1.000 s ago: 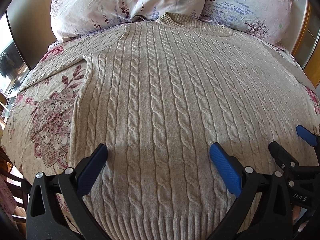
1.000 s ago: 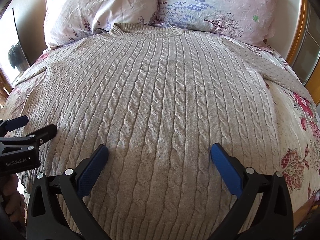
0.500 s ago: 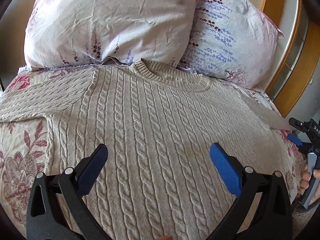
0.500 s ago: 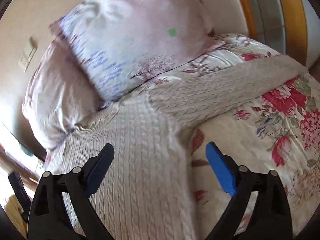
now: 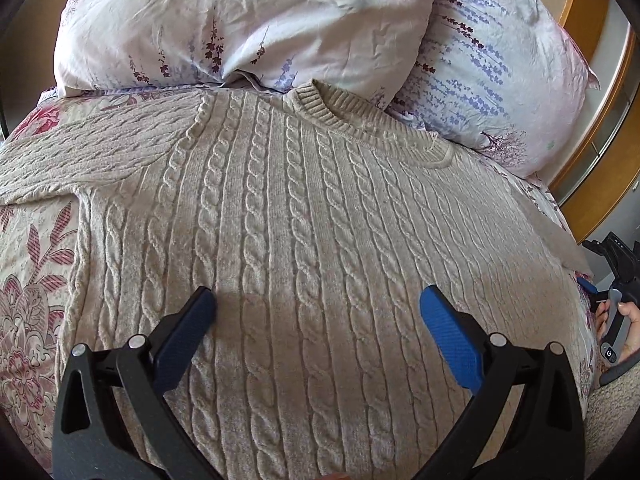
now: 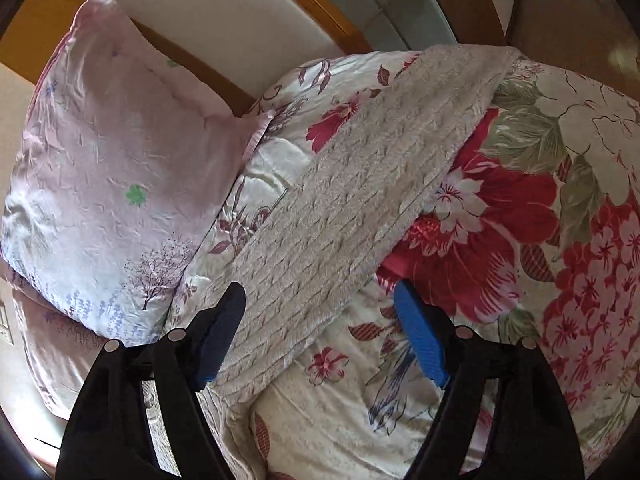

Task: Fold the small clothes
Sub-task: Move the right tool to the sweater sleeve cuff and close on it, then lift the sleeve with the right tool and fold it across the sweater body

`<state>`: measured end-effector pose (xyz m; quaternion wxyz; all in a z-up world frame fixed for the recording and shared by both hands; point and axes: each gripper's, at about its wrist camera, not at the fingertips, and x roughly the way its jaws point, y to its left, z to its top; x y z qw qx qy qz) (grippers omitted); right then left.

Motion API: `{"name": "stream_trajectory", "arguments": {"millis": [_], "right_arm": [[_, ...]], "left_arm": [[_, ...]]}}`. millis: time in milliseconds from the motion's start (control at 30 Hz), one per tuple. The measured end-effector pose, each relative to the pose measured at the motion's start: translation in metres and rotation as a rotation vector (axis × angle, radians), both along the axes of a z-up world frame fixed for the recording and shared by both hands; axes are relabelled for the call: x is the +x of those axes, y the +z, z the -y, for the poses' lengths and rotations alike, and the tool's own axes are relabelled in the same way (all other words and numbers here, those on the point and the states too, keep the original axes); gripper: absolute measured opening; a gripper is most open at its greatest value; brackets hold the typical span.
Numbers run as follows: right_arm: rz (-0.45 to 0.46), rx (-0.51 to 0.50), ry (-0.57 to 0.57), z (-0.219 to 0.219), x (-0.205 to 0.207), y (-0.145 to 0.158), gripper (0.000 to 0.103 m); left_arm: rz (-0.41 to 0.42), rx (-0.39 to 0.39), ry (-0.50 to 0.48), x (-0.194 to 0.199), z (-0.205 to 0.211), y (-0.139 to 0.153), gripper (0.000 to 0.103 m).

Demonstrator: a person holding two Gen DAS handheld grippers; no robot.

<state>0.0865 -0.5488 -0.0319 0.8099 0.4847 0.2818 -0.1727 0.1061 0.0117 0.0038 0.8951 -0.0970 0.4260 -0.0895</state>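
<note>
A beige cable-knit sweater lies flat and face up on the bed, its collar towards the pillows. My left gripper is open and empty, low over the middle of the sweater's body. The sweater's right sleeve stretches out over the floral bedspread. My right gripper is open and empty, its fingers astride the inner part of that sleeve; it also shows at the right edge of the left wrist view. The left sleeve runs off to the left.
Two floral pillows lie behind the collar. A pillow lies left of the right sleeve. A floral bedspread covers the bed. A wooden bed frame runs along the right side.
My left gripper has moved up the sweater from the hem towards the chest. My right gripper has swung away to the right, from the body to the right sleeve.
</note>
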Motion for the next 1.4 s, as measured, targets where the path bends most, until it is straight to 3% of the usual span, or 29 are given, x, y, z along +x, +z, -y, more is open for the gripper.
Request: {"name": "stream_trajectory", "arguments": {"millis": [133,267,300,333,367,500,633,800,900,1000,1133,1300,1400], "right_arm": [[0.005,0.05,-0.073,0.019,0.002,-0.008,0.046],[0.028,0.062,-0.1,0.025,0.0,-0.015,0.035],[0.03,0.061,-0.104,0.026,0.0,-0.016,0.028],[0.034,0.063,-0.101,0.026,-0.001,-0.018,0.015],[0.042,0.066,-0.095,0.027,0.0,-0.02,0.012],[0.124,0.008,-0.063,0.021,-0.001,-0.005,0.01],[0.246,-0.076,0.021,0.004,0.001,0.033,0.01],[0.387,-0.154,0.241,-0.053,0.019,0.08,0.01],[0.42,-0.144,0.391,-0.099,0.035,0.088,0.01],[0.398,-0.113,0.534,-0.147,0.052,0.079,0.01],[0.289,-0.09,0.682,-0.204,0.073,0.049,0.01],[0.144,-0.108,0.765,-0.244,0.075,0.016,0.01],[0.087,-0.089,0.783,-0.244,0.07,0.009,0.017]], "left_arm": [[-0.001,-0.002,0.0,0.0,0.001,-0.001,0.101],[-0.002,0.005,-0.001,0.0,0.001,-0.001,0.101],[-0.003,0.005,-0.002,0.0,0.001,-0.001,0.101],[-0.003,0.004,-0.002,0.0,0.001,-0.001,0.101],[-0.002,0.003,-0.001,0.0,0.001,-0.001,0.101],[0.0,-0.008,-0.003,0.0,0.0,-0.002,0.101],[-0.001,-0.003,-0.003,0.0,0.0,-0.002,0.101],[-0.002,-0.001,-0.002,0.0,0.0,-0.002,0.101],[-0.001,-0.008,-0.002,0.0,0.0,-0.001,0.101],[0.0,-0.018,-0.002,0.0,-0.001,0.0,0.101],[0.003,-0.031,-0.001,-0.002,-0.002,0.0,0.101],[0.003,-0.035,0.004,-0.003,-0.001,0.001,0.101],[0.004,-0.042,0.005,-0.003,-0.002,0.002,0.101]]}}
